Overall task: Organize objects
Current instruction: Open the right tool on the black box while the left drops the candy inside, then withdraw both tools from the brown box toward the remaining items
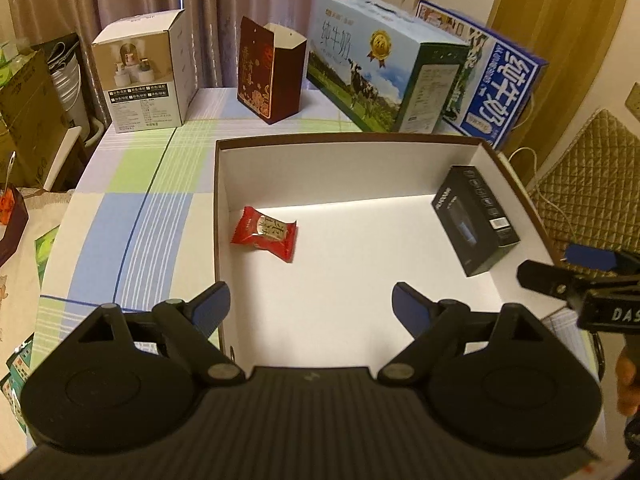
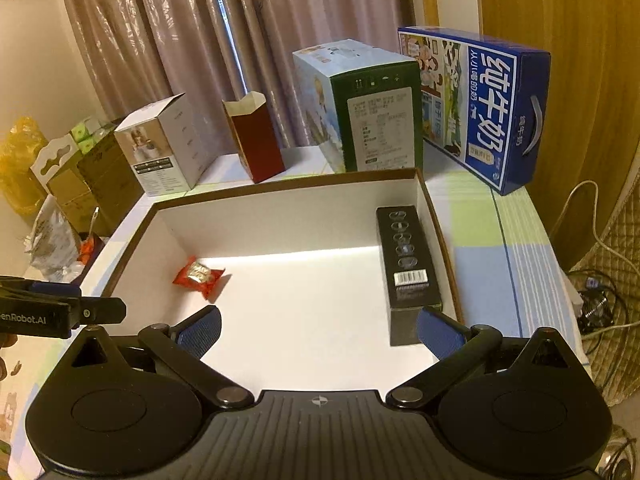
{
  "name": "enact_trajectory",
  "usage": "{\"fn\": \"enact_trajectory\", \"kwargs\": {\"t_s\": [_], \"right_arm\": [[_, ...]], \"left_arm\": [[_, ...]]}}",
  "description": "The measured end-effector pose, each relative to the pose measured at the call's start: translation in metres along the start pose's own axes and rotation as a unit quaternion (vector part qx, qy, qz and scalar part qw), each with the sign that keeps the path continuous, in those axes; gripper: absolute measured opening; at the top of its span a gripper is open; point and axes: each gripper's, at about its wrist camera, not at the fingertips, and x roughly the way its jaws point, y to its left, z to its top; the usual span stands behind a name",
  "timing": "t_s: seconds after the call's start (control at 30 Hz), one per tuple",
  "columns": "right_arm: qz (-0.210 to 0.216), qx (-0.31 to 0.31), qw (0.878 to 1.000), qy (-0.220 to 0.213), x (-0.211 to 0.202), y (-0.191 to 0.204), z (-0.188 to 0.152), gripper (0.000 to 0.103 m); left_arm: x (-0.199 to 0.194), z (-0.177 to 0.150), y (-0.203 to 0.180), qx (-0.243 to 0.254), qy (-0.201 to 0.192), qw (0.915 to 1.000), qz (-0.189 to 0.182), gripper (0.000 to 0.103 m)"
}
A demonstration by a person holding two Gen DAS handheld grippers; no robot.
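Carton handle (image 2: 534, 126) in right view only

Two items lying in the open box in front of me

I see a shallow box (image 1: 400, 168) with white inside walls and a brown rim, open on the checked cloth. A red snack packet (image 1: 265, 233) lies flat near its left wall, slightly skewed. A long black carton (image 1: 476, 218) with a barcode label lies flat along the right wall, well apart from the packet.
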Motion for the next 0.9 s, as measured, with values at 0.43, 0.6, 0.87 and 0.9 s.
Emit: {"fn": "enact_trajectory", "kwargs": {"t_s": [0.43,0.6,0.87,0.9], "right_arm": [[0.000,0.008,1.000,-0.009,-0.035,0.012,-0.022,0.101],[0.000,0.005,1.000,-0.013,-0.050,0.013,-0.032,0.101],[0.002,0.006,1.000,-0.014,-0.074,0.011,-0.052,0.101],[0.005,0.006,1.000,-0.014,-0.077,0.010,-0.054,0.101]], "left_arm": [[-0.038,-0.030,-0.011,-0.009,-0.010,0.9999,0.002,0.085],[-0.050,-0.048,-0.017,-0.013,-0.008,0.9999,0.003,0.085],[-0.069,-0.077,-0.026,-0.024,-0.005,0.9997,0.009,0.085],[-0.071,-0.080,-0.027,-0.026,-0.006,0.9996,0.010,0.085]]}}
